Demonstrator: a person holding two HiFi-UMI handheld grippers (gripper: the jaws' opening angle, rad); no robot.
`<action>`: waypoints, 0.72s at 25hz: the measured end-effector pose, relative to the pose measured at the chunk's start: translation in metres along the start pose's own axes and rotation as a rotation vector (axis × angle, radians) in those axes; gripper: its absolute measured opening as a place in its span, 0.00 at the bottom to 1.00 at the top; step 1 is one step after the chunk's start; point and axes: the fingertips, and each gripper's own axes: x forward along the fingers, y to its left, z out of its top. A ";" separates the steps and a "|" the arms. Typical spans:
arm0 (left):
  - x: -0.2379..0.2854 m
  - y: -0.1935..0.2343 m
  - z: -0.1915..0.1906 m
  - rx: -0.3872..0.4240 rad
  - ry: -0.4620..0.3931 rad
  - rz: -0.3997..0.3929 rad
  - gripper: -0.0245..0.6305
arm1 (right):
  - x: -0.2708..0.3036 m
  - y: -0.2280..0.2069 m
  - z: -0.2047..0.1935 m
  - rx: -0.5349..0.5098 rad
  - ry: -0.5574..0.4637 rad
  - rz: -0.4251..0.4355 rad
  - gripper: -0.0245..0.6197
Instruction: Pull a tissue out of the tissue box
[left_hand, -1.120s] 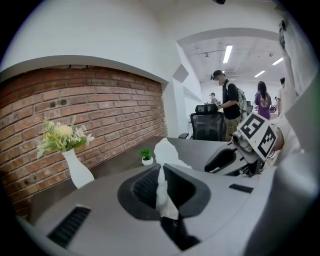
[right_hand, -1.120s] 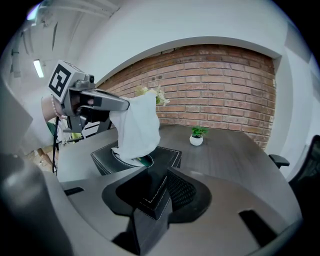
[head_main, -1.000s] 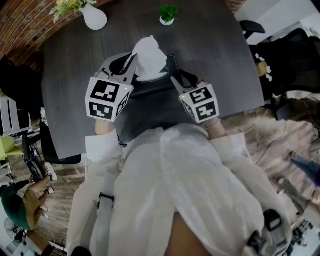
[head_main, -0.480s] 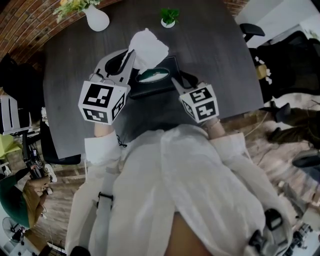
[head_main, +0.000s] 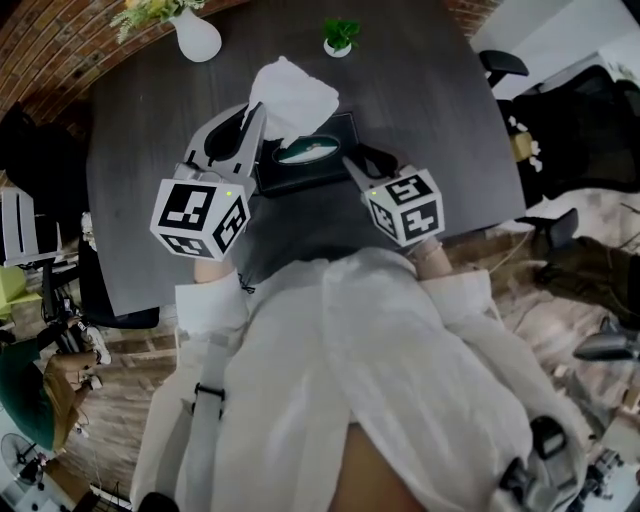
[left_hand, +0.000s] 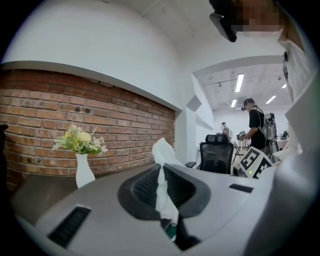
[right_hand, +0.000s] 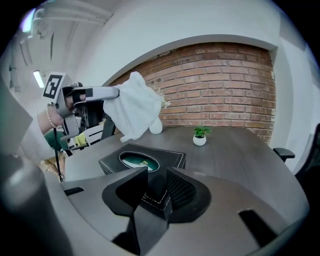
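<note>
Pinched in my left fingers (left_hand: 143, 188), the tissue (head_main: 292, 95) now rises clear above the box (head_main: 322, 172) that my right fingers (right_hand: 183, 193) clamp, so it's out.

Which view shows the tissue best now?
Right gripper view: the whole tissue hangs from the left gripper, clear of the tissue box. Head view shows its top; left gripper view only a pinched strip.

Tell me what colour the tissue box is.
Black, with pale stitching round its top; the tissue box shows best in the right gripper view.
</note>
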 end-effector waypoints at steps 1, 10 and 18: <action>-0.003 0.000 -0.001 -0.020 -0.011 0.000 0.05 | -0.002 0.001 0.003 0.021 -0.019 0.011 0.22; -0.027 -0.001 -0.007 -0.148 -0.075 0.020 0.05 | -0.018 0.029 0.034 0.121 -0.142 0.201 0.22; -0.047 -0.010 -0.004 -0.209 -0.142 0.011 0.05 | -0.039 0.049 0.073 0.069 -0.223 0.291 0.22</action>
